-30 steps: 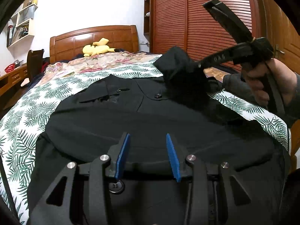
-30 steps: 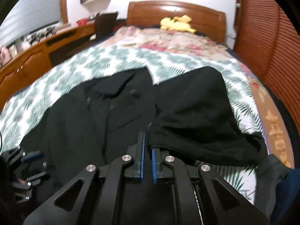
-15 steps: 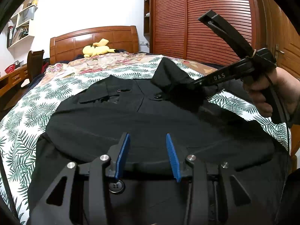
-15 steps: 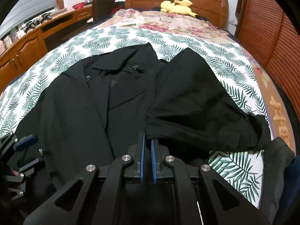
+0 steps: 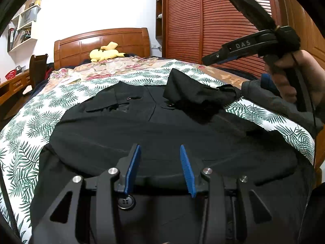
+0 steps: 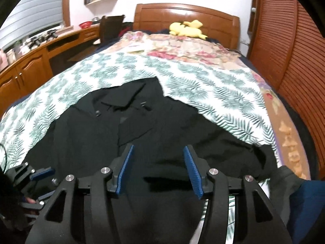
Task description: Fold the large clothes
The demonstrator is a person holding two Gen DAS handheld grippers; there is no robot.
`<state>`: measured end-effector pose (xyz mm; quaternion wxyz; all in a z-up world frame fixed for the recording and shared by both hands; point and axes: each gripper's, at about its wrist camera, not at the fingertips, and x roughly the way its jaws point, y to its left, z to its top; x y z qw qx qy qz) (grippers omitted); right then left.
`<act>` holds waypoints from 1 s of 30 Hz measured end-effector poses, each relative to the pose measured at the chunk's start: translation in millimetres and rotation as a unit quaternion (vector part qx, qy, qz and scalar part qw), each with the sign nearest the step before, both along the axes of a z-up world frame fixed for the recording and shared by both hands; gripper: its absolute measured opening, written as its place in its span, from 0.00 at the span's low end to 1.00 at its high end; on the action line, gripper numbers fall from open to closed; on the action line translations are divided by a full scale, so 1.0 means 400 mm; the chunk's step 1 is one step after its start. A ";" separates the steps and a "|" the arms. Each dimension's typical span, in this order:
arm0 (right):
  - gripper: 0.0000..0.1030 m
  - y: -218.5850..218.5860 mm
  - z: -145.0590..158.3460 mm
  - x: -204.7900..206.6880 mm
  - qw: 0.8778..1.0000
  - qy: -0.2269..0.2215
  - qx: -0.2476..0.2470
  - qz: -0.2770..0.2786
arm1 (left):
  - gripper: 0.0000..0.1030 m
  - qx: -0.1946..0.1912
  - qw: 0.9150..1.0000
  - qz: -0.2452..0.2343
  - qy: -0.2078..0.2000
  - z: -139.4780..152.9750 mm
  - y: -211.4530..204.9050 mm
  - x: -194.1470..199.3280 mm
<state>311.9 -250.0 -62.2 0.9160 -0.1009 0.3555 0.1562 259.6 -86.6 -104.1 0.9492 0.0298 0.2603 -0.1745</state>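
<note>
A large black coat lies spread front-up on the leaf-print bedspread, collar toward the headboard. Its right sleeve lies folded in a heap over the chest. In the right wrist view the coat fills the middle. My left gripper is open and empty, low over the coat's lower part. My right gripper is open and empty, raised above the coat's right side; it also shows in the left wrist view, held in a hand.
A yellow plush toy lies by the wooden headboard. A floral quilt covers the bed's far end. A slatted wooden wardrobe stands on the right. A wooden desk and chair stand on the left.
My right gripper opened and let go of the black sleeve, which dropped onto the coat's chest. The gripper then lifted up and away. My left gripper stayed still.
</note>
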 end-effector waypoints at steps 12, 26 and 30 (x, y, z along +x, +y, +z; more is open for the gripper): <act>0.58 -0.183 -0.078 0.149 0.993 0.031 -0.018 -0.111 | 0.38 0.000 1.000 0.000 0.000 0.000 0.000 0.001; 0.60 -0.375 -0.264 0.229 0.968 0.115 -0.003 -0.221 | 0.38 -0.001 1.000 0.000 0.003 0.000 0.001 -0.002; 0.63 -0.405 -0.300 0.241 0.961 0.142 0.021 -0.235 | 0.38 0.000 1.000 -0.001 0.003 -0.002 0.001 -0.001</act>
